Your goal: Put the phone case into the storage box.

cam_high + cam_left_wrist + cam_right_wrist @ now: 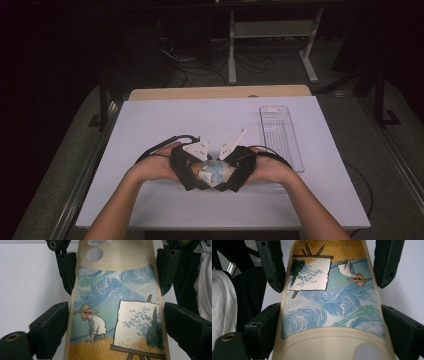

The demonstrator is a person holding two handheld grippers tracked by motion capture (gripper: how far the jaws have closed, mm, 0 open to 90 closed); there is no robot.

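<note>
A white rectangular tabletop [160,200] over a pale wooden board [220,92] stands on grey carpet [395,165], and beyond it, in near darkness, sit tangled black cables [200,65] and what looks like a white metal frame [272,35].

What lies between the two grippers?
A painted phone case lies between the left gripper and the right gripper; in both gripper views it spans the gap, gripped at each end.

Phone case [214,172] between both grippers, clear tray [280,136] behind, right.
</note>
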